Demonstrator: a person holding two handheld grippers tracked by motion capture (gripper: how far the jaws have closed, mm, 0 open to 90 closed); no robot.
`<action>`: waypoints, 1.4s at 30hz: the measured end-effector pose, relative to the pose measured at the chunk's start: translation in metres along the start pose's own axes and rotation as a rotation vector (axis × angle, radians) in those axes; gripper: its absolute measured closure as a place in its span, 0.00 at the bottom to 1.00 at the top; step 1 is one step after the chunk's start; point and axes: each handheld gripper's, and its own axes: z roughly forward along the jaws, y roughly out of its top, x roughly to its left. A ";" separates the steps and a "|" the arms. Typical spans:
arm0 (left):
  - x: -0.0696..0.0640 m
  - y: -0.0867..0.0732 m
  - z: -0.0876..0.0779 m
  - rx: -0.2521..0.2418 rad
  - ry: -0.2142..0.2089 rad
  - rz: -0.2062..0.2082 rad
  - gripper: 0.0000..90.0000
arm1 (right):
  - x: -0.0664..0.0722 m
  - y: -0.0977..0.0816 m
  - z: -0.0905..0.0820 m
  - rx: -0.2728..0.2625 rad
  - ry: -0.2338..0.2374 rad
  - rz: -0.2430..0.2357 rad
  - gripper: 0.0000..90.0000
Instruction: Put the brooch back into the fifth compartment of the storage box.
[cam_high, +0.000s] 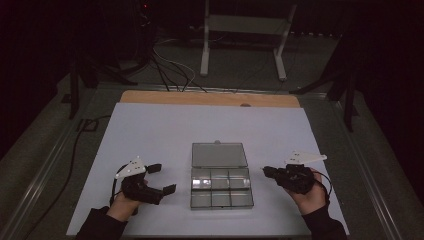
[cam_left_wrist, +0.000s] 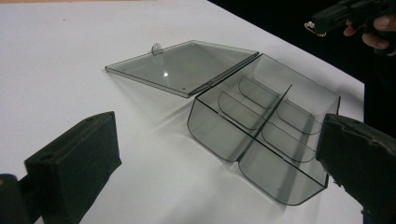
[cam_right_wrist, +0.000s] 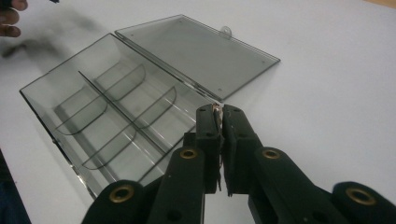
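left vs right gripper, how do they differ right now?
The left gripper has its jaws spread wide; the right gripper has its jaws pressed together on a small, thin item I can't identify. The left sits left of the open compartment box, the right on its right. Both are hand-held, jaws pointing toward the box.

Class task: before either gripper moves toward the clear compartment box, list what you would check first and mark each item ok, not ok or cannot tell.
1. Lid of the compartment box open and lying flat: ok.
2. Compartments empty: ok.
3. Left gripper open, apart from the box: ok.
4. Right gripper open: not ok, jaws closed together.
5. Anything pinched in the right gripper: cannot tell; a small glint shows at the tips.
6. White table surface around the box bare: ok.
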 end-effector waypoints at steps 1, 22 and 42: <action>0.000 0.000 0.000 -0.002 -0.001 -0.001 0.01 | 0.001 0.001 0.001 -0.003 0.004 -0.003 0.96; 0.000 0.000 -0.001 -0.007 -0.002 0.000 0.01 | 0.023 0.022 0.019 0.003 0.078 -0.054 0.96; 0.000 0.000 0.000 -0.006 -0.003 0.000 0.01 | 0.056 0.032 0.041 0.023 0.164 -0.120 0.96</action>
